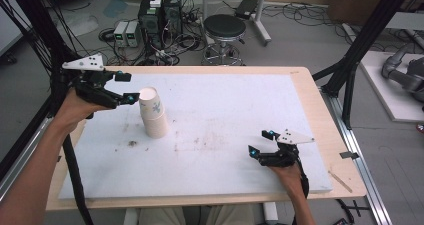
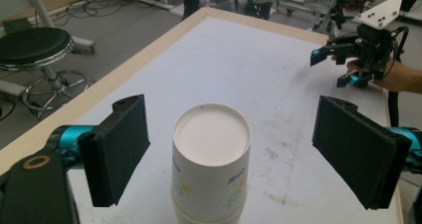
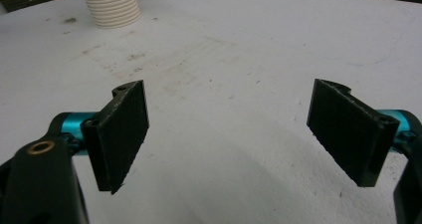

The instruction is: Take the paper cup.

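Observation:
A stack of white paper cups (image 1: 152,112) stands upside down on the white board (image 1: 225,110), left of its middle. My left gripper (image 1: 131,87) is held up beside the top of the stack, its fingertips just short of the top cup. In the left gripper view the top cup (image 2: 211,159) lies between the two black pads, with a gap on each side, and the left gripper (image 2: 231,134) is open. My right gripper (image 1: 258,142) rests low near the board's front right, open with nothing between its pads (image 3: 122,134). The ribbed foot of the cup stack (image 3: 110,5) stands far off in the right gripper view.
The board lies on a wooden table (image 1: 320,110) with a bare rim at the right. A black stool (image 1: 225,27) and computer boxes (image 1: 160,15) with cables stand on the floor beyond the far edge. Brown stains (image 1: 200,140) mark the board's middle.

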